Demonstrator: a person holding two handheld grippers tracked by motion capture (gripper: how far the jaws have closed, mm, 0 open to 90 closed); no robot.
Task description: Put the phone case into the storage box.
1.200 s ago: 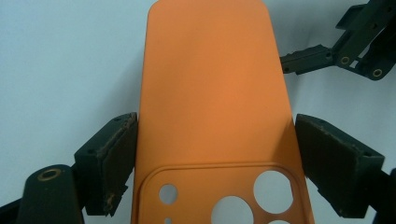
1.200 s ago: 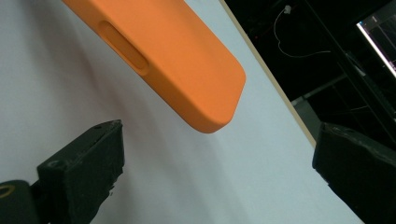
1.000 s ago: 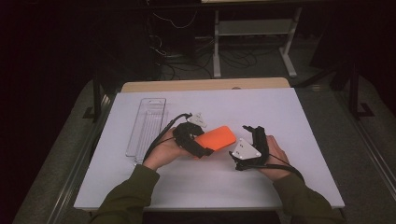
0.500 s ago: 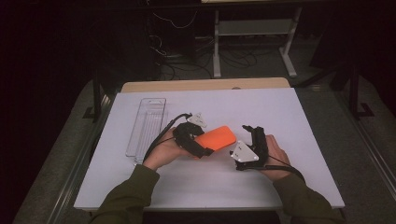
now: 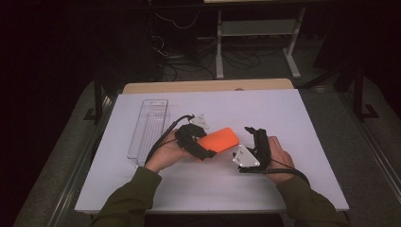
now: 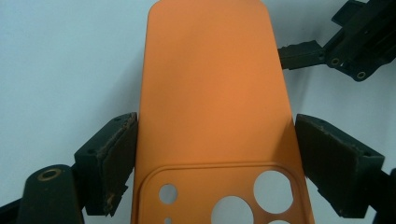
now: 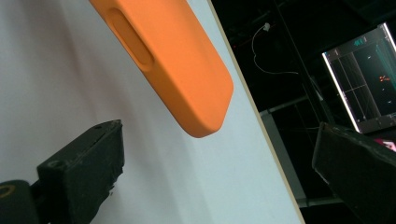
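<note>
An orange phone case (image 5: 221,138) is held above the white table, its camera cut-outs at the gripped end. My left gripper (image 5: 206,148) is shut on it. In the left gripper view both pads (image 6: 119,151) press the long edges of the orange phone case (image 6: 212,88) just above the cut-outs. My right gripper (image 5: 253,132) stands open close to the case's free end, apart from it. In the right gripper view the rounded end of the orange phone case (image 7: 182,65) hangs above and between the wide-spread fingers (image 7: 81,172), untouched. Part of the right gripper (image 6: 348,44) shows at the top right of the left gripper view.
A clear plastic tray (image 5: 149,125) lies lengthwise on the left of the white table top (image 5: 293,113), just beyond my left hand. A wooden strip (image 5: 208,86) runs along the table's far edge. Dark floor, cables and a metal stand lie behind it.
</note>
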